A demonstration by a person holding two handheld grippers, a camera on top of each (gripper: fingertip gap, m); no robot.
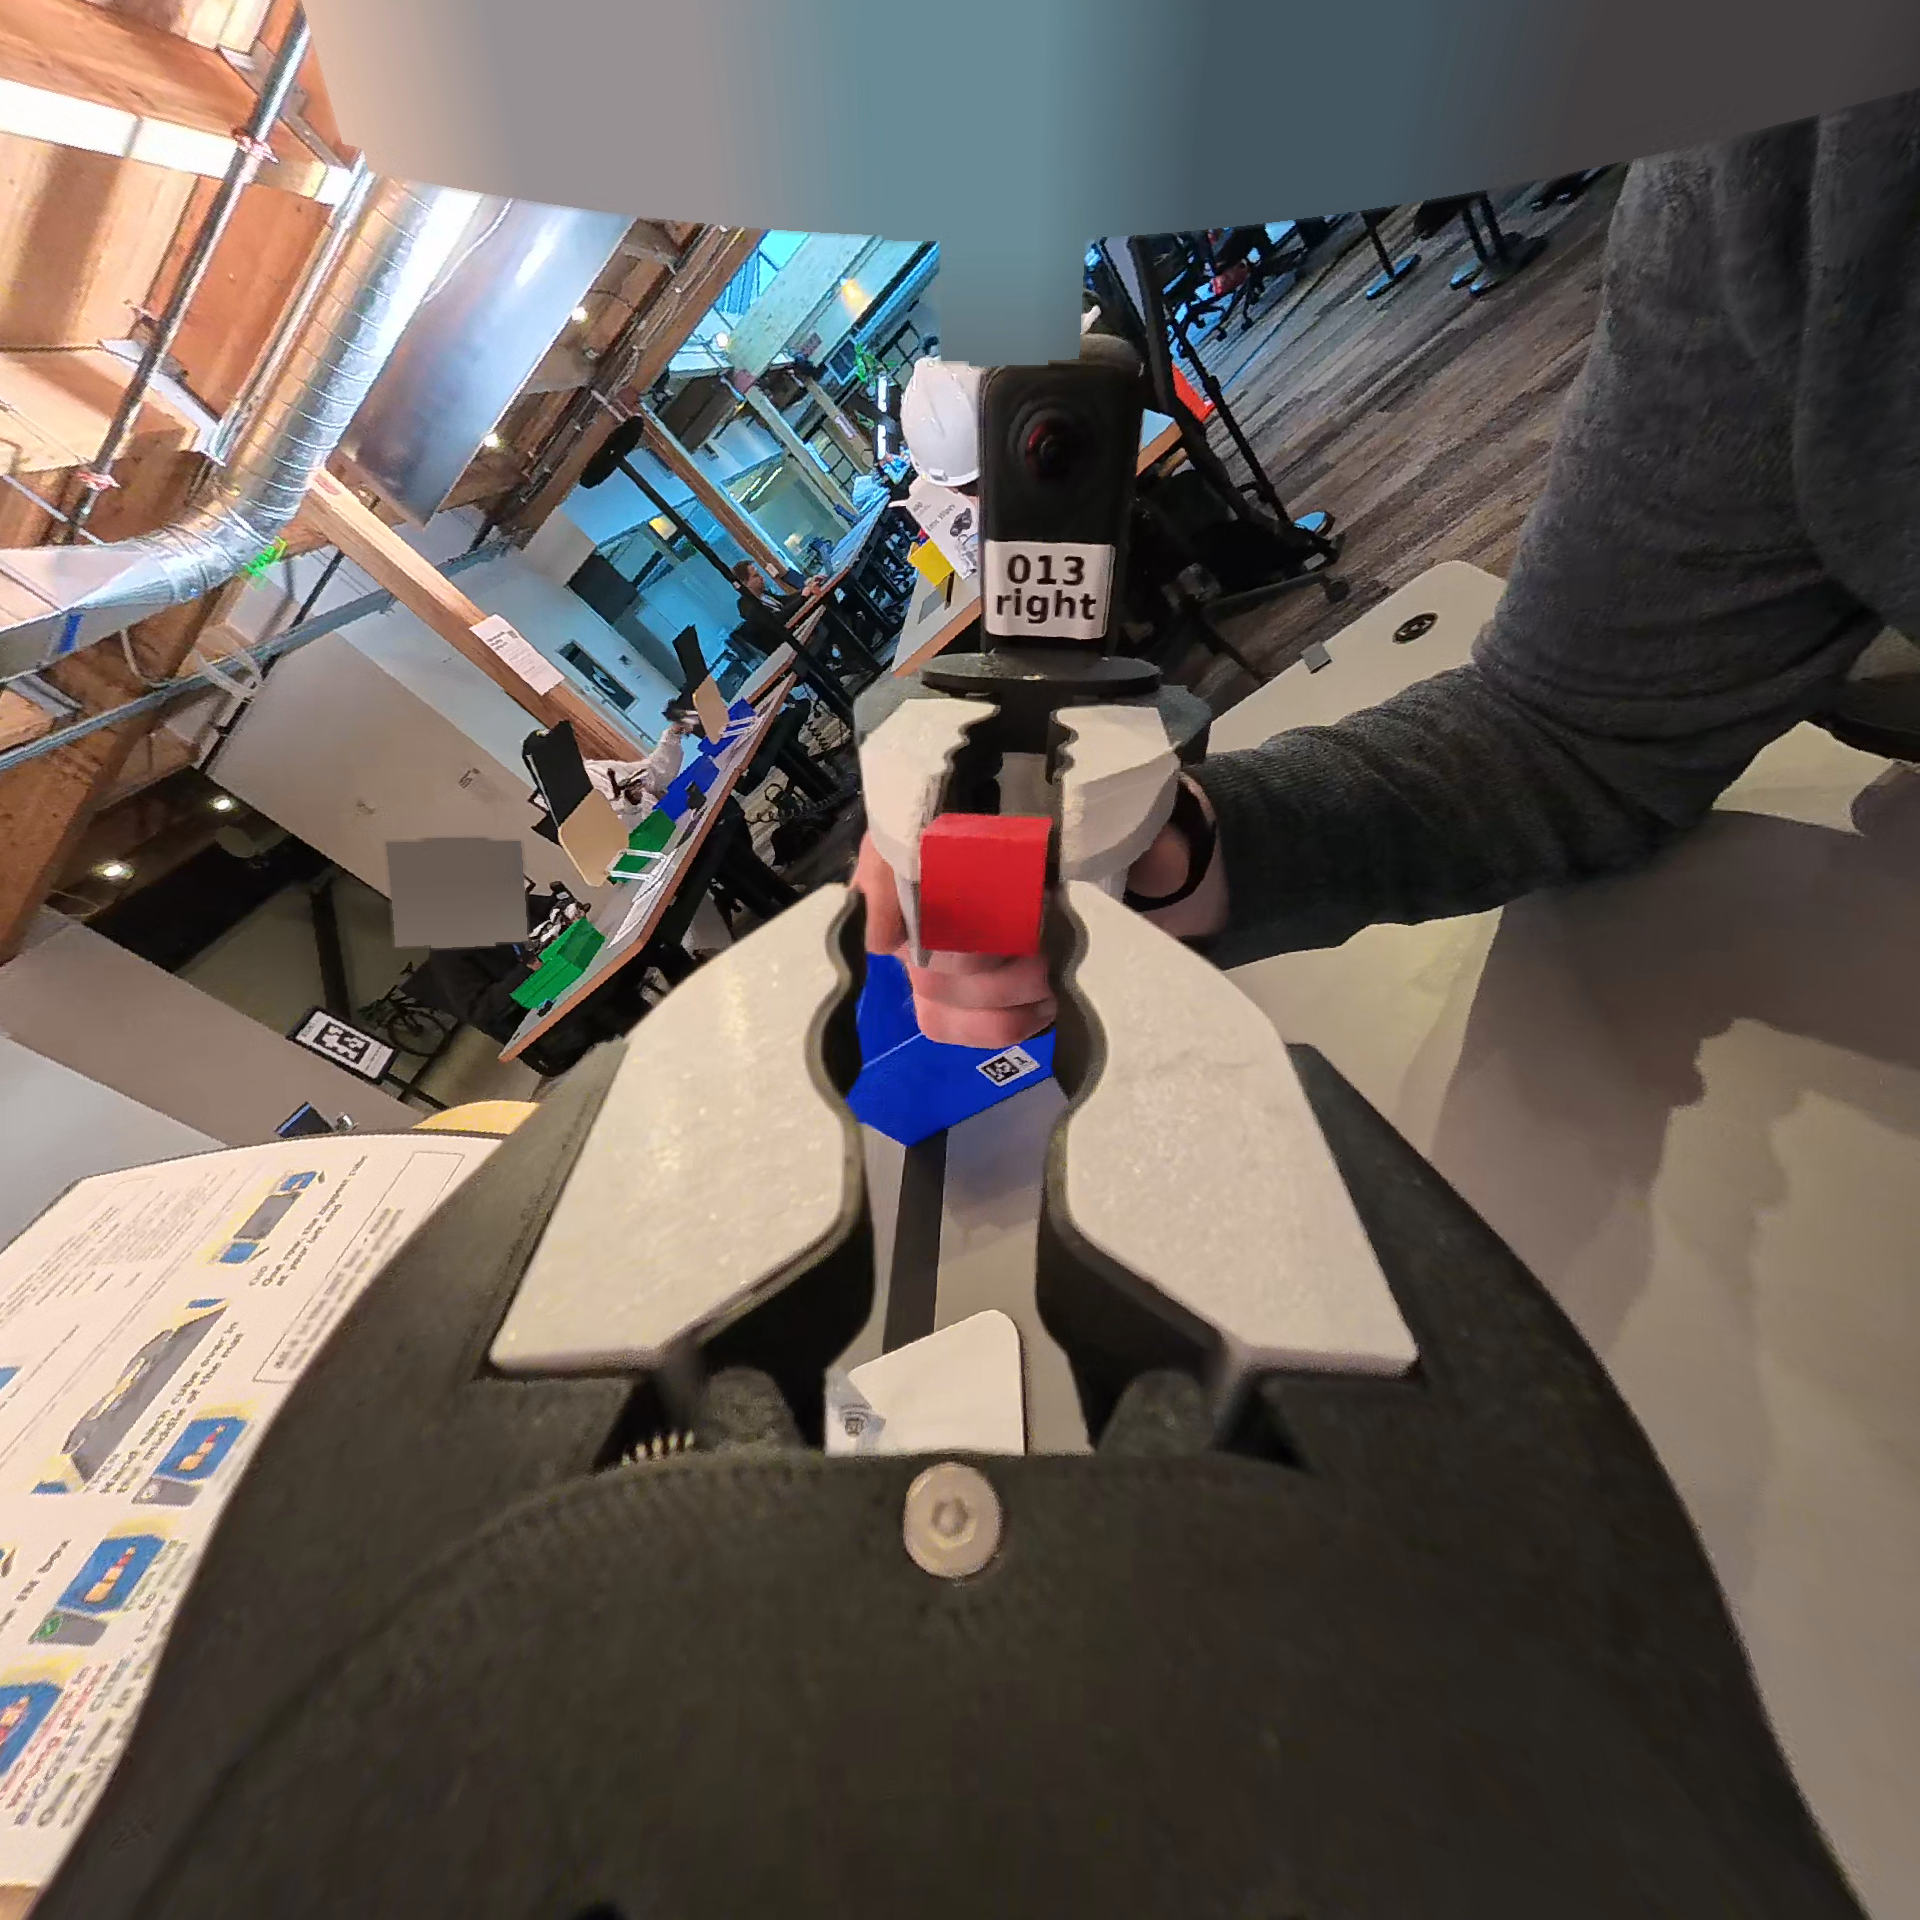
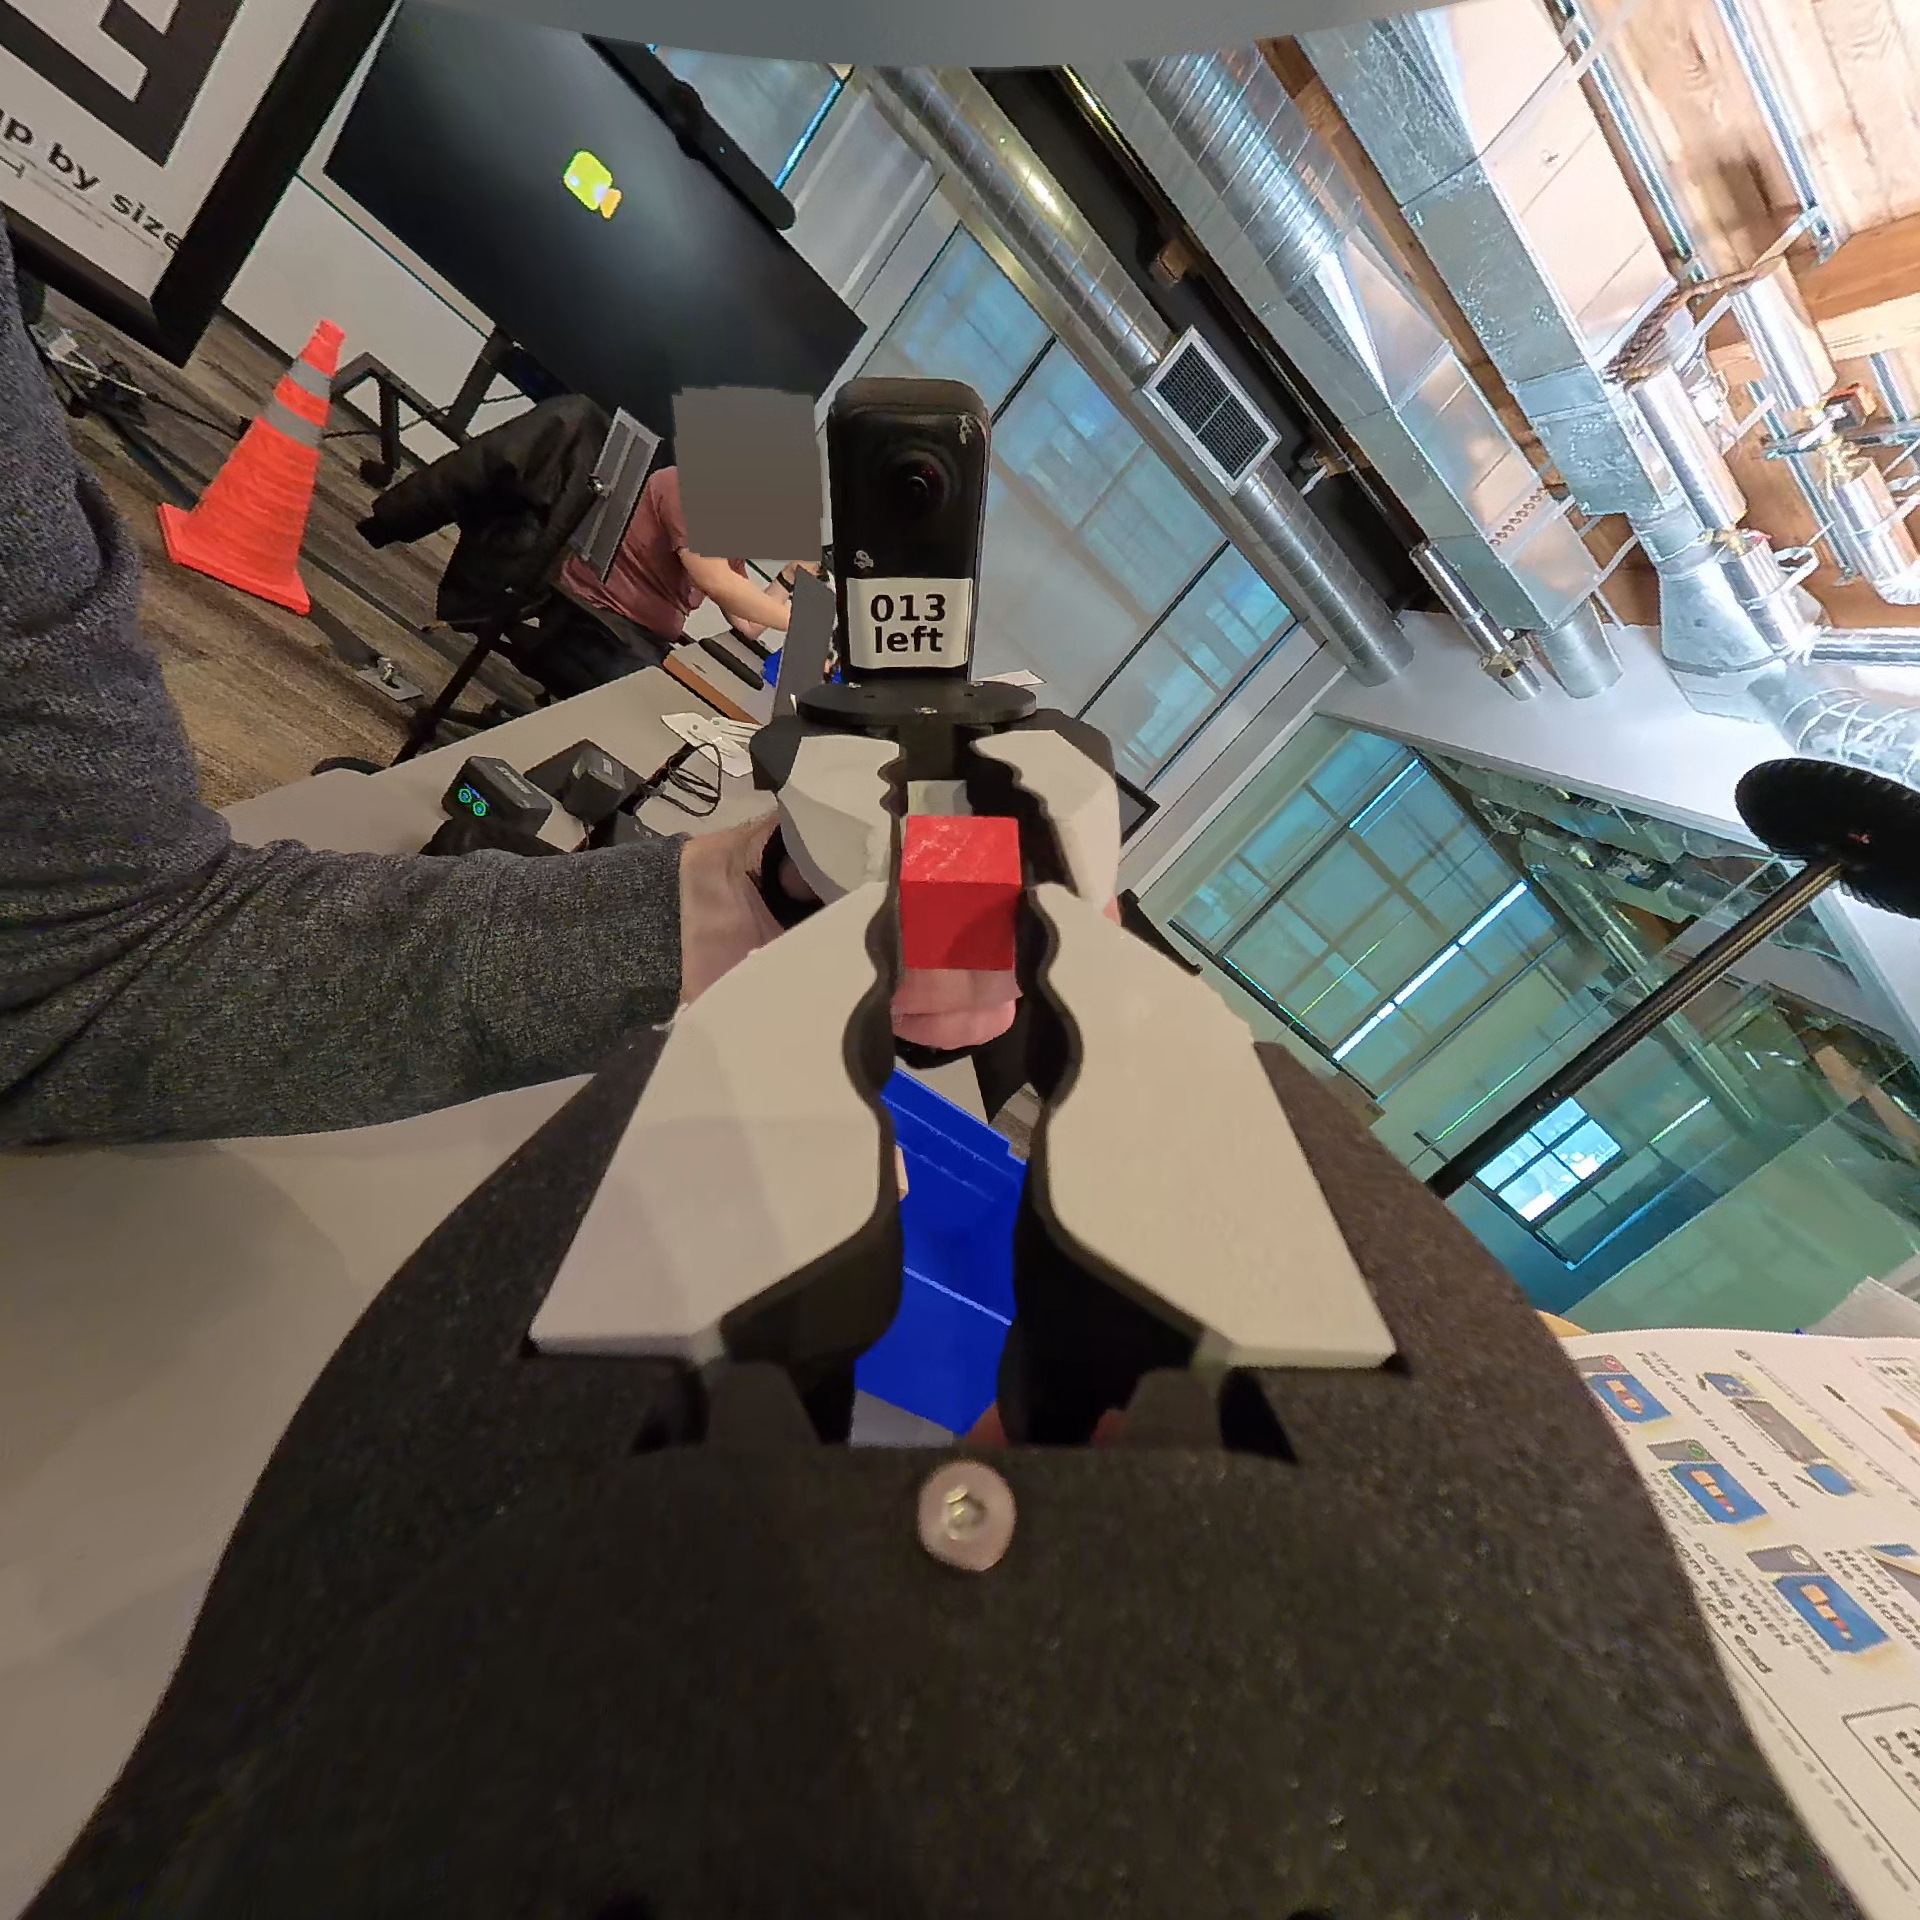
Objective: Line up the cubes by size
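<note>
Grey tabletop (image 1: 1714, 1039) below, both grippers raised nose to nose around one small red wooden cube (image 2: 958, 904). Right gripper (image 2: 961, 914) pinches its flat sides; left gripper (image 1: 961, 935) stands slightly wider, apparently unclamped. Light, rigid, easy.

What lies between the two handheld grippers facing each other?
A small red cube, held at the right gripper's tips, with the left gripper standing wider around it. Both wrist views show it; below sits a blue plastic bin.

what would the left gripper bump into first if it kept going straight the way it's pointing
Most likely the red cube, held in the right gripper that faces it head-on. The cube sits right at the left gripper's fingertips, though exact depth is hard to judge.
</note>
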